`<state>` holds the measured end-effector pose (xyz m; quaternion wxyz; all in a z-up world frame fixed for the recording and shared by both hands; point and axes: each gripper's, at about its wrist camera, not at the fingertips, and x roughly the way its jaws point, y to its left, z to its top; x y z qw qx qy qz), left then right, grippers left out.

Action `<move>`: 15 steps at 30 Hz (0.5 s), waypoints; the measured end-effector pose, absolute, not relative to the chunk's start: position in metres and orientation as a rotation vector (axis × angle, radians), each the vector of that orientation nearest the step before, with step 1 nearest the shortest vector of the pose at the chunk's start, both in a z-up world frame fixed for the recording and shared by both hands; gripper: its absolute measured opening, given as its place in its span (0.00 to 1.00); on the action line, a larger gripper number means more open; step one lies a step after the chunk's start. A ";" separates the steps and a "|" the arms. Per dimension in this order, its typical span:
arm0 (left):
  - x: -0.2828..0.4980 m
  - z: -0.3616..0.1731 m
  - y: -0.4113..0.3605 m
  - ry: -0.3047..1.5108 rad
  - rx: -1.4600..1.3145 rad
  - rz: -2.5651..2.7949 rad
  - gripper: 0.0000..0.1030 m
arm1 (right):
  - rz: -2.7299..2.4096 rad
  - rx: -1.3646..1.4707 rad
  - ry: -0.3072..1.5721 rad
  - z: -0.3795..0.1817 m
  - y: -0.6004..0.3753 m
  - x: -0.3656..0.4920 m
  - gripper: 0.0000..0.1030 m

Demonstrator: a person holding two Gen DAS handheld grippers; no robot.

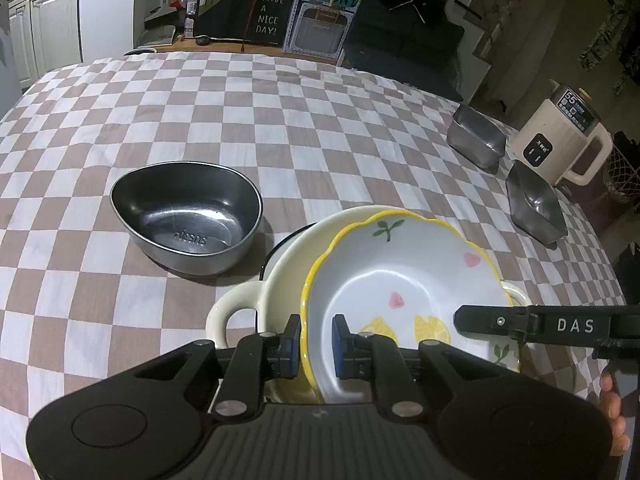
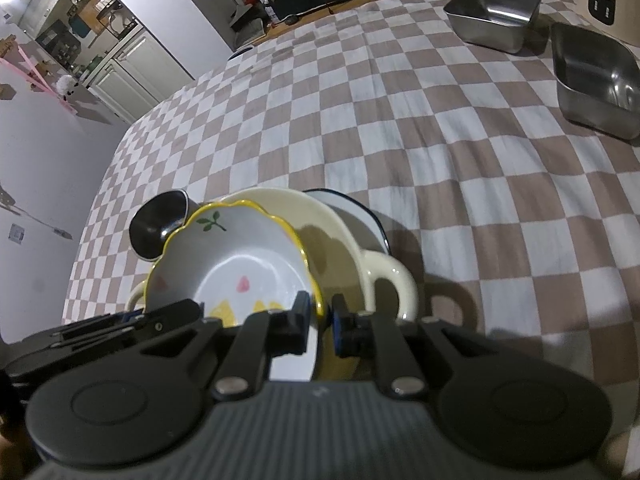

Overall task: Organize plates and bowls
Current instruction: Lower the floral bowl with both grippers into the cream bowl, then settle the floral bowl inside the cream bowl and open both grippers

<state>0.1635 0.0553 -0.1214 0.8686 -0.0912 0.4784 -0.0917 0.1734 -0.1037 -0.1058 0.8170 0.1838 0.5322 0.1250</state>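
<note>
A white scalloped plate [image 1: 400, 272] [image 2: 240, 264] with a yellow rim and lemon print lies tilted inside a cream two-handled dish [image 1: 288, 264] [image 2: 340, 248]. That dish sits on a blue-rimmed plate [image 2: 360, 216]. My left gripper [image 1: 316, 328] straddles the plate's near rim, and white shows between the rim and the inner pad. My right gripper [image 2: 322, 312] pinches the opposite rim, and one of its fingers [image 1: 480, 320] reaches in over the plate. An oval steel bowl [image 1: 188, 216] [image 2: 156, 228] stands empty just left of the stack.
Two square steel containers [image 1: 476, 140] [image 1: 536, 208] stand at the right of the checkered tablecloth [image 1: 280, 120], next to a cream kettle-like appliance [image 1: 560, 136]. Boxes and a sign line the far edge. A hand [image 1: 612, 412] shows at the lower right.
</note>
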 end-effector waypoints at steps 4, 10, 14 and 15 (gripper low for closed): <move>0.164 -0.122 0.055 1.006 -0.192 -0.190 0.16 | 0.258 0.380 1.138 -0.105 -0.101 0.174 0.17; 0.166 -0.122 0.055 1.016 -0.192 -0.190 0.16 | 0.250 0.378 1.150 -0.106 -0.098 0.176 0.20; 0.166 -0.123 0.055 1.019 -0.189 -0.191 0.16 | 0.243 0.377 1.164 -0.106 -0.095 0.178 0.21; 0.165 -0.122 0.055 1.019 -0.186 -0.191 0.16 | 0.242 0.378 1.167 -0.107 -0.093 0.179 0.21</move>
